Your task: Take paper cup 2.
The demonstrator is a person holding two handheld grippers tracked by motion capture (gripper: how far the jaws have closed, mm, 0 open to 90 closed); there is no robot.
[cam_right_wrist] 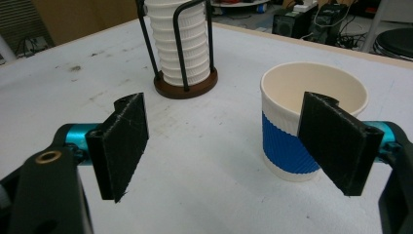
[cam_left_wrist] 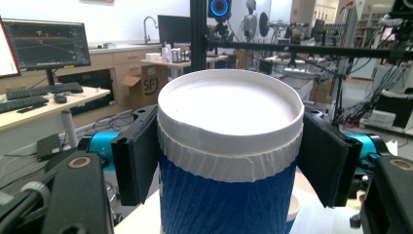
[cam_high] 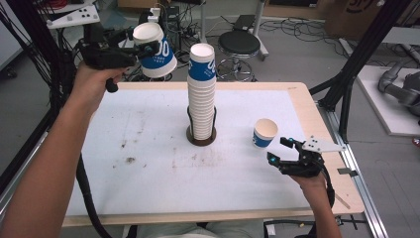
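Cup clamped in left gripper jaws, aloft past far-left corner; keep level, set down clear of stack. Right gripper jaws released beside standing cup.

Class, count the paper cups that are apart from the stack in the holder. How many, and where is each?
2. One cup is held in the left gripper, raised above the table's far left corner. One single cup stands upright on the table, just beyond the right gripper.

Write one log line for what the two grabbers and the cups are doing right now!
left gripper: shut on held cup, in the air | right gripper: open, beside single cup | cup stack: upright in holder | table
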